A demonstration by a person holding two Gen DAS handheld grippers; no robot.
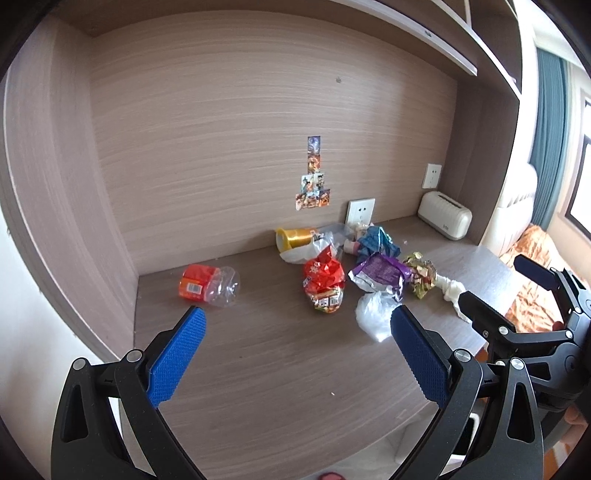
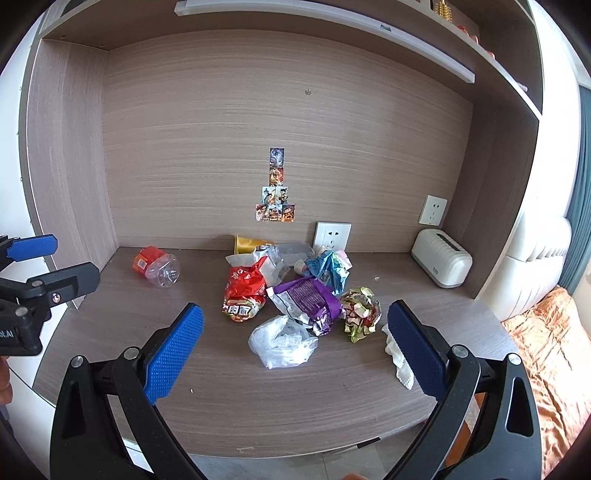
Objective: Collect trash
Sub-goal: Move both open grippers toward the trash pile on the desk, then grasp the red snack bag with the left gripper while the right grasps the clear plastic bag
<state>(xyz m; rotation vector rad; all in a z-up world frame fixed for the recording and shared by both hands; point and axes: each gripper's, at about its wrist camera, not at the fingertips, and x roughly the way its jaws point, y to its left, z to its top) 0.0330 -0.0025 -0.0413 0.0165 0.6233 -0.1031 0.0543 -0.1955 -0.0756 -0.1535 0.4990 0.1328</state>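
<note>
Trash lies on the wooden desk [image 1: 280, 369] [image 2: 258, 398]: a crushed plastic bottle with an orange label [image 1: 208, 282] [image 2: 157, 266], a red snack bag [image 1: 325, 286] [image 2: 243, 290], a purple wrapper [image 1: 380, 275] [image 2: 306, 299], a clear plastic bag [image 1: 375, 314] [image 2: 282, 341], a crumpled gold-green wrapper [image 1: 421, 273] [image 2: 360, 310], a blue wrapper [image 1: 378, 240] [image 2: 328, 269], a yellow cup [image 1: 293, 238] [image 2: 249, 243] on its side, and white tissue [image 1: 452, 290] [image 2: 397, 356]. My left gripper [image 1: 297, 326] and right gripper [image 2: 295, 321] both hang open above the desk's near part, holding nothing.
A white box-shaped device [image 1: 445, 216] [image 2: 441, 262] stands at the back right near wall sockets [image 1: 360, 212] [image 2: 332, 236]. Stickers [image 1: 312, 184] [image 2: 275, 192] are on the back panel. A shelf [image 2: 332, 26] runs overhead. An orange bed cover [image 2: 550, 362] lies to the right.
</note>
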